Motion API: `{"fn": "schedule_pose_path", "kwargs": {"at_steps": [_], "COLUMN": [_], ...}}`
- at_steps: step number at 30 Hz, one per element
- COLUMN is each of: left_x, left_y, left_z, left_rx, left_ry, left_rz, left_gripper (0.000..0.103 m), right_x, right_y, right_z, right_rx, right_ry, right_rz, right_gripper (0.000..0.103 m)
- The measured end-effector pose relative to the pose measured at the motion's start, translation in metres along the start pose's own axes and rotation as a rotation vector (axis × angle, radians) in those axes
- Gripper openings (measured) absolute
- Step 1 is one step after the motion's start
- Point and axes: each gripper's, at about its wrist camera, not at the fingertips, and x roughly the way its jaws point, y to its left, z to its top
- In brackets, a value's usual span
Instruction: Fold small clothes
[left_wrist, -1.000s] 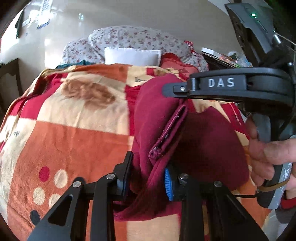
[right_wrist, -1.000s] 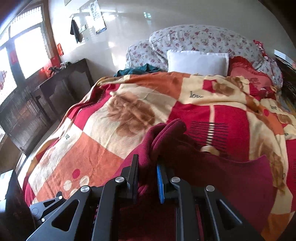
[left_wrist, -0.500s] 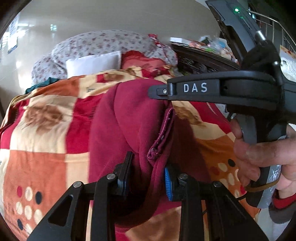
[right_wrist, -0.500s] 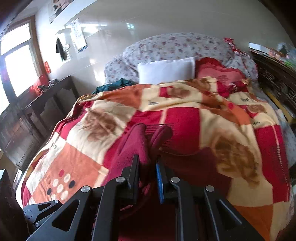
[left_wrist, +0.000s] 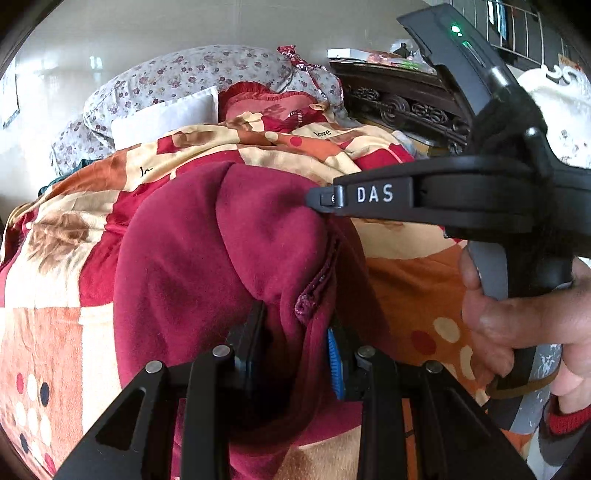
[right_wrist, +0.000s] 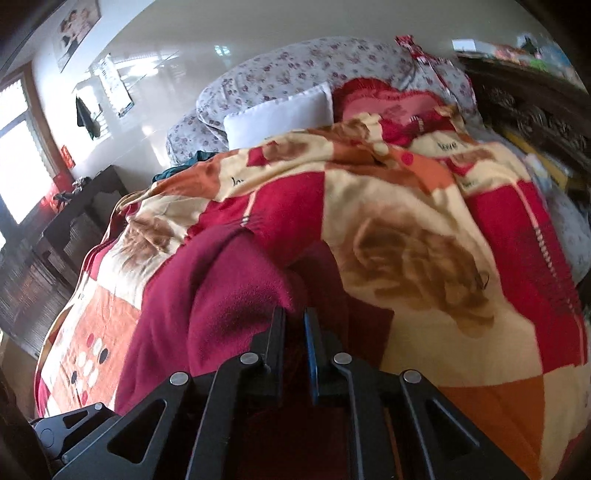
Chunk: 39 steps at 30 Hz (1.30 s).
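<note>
Maroon garment (left_wrist: 221, 266) pinched in both grippers (left (left_wrist: 295, 332); right (right_wrist: 294, 325)).

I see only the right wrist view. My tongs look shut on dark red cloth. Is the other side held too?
Observer: Yes. The left tongs are shut on a bunched edge of the maroon garment, near a stitched hem.
Operator: Where are my tongs from there?
Observer: The right tongs pinch the garment higher up, farther toward the pillows.
Operator: Anything to my right?
Observer: The person's hand grips the handle, over the patterned blanket.
</note>
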Motion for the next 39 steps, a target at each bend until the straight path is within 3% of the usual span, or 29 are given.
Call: {"fn": "schedule_pose_path", "kwargs": {"at_steps": [5, 6, 8, 10, 14, 16, 17, 19, 24, 29, 35, 36, 37, 38, 39], "left_x": [-0.002, -0.005, -0.015, -0.026, -0.053, -0.063, -0.069, -0.076, -0.085, -0.087, -0.058, -0.053, -0.049, -0.045, -0.042], "left_y": [-0.005, -0.005, -0.005, -0.007, 0.005, 0.019, 0.03, 0.049, 0.075, 0.087, 0.073, 0.068, 0.064, 0.06, 0.056], "left_z": [-0.004, -0.005, -0.008, -0.011, -0.03, -0.04, -0.046, -0.055, -0.066, -0.063, -0.056, -0.055, -0.053, -0.051, -0.05], "left_rx": [0.018, 0.017, -0.001, 0.015, 0.048, 0.026, 0.003, -0.035, -0.062, -0.107, -0.086, -0.081, -0.079, -0.078, -0.075], "left_ry": [-0.019, -0.021, -0.024, -0.034, -0.038, -0.039, -0.041, -0.042, -0.056, -0.077, -0.036, -0.028, -0.025, -0.021, -0.018], "left_rz": [0.029, 0.022, -0.044, -0.061, -0.08, -0.069, -0.058, -0.047, 0.015, -0.042, -0.106, -0.116, -0.121, -0.124, -0.127], "left_gripper": [0.03, 0.038, 0.042, 0.045, 0.048, 0.049, 0.051, 0.064, 0.064, 0.064, 0.064, 0.064, 0.064, 0.064, 0.064], "right_x": [-0.009, -0.012, -0.02, -0.029, -0.044, -0.048, -0.05, -0.049, -0.04, -0.025, 0.015, 0.021, 0.025, 0.025, 0.021], "right_y": [-0.009, -0.009, -0.009, -0.009, -0.004, -0.001, 0.001, 0.002, -0.001, 0.001, 0.012, 0.014, 0.016, 0.018, 0.02], "right_z": [-0.005, -0.005, -0.008, -0.011, -0.018, -0.022, -0.025, -0.026, -0.031, -0.038, -0.039, -0.038, -0.037, -0.035, -0.033], "right_rx": [0.051, 0.058, 0.079, 0.106, 0.124, 0.119, 0.113, 0.116, 0.159, 0.197, 0.214, 0.214, 0.206, 0.193, 0.173], "right_ry": [0.001, -0.004, -0.013, -0.027, -0.041, -0.044, -0.043, -0.042, -0.018, 0.024, 0.075, 0.077, 0.074, 0.063, 0.037], "right_rz": [0.012, 0.01, 0.012, 0.031, 0.066, 0.08, 0.085, 0.087, 0.102, 0.157, 0.224, 0.226, 0.201, 0.186, 0.172], "right_gripper": [0.013, 0.016, 0.025, 0.051, 0.059, 0.068, 0.07, 0.071, 0.072, 0.081, 0.08, 0.069, 0.051, 0.044, 0.029]}}
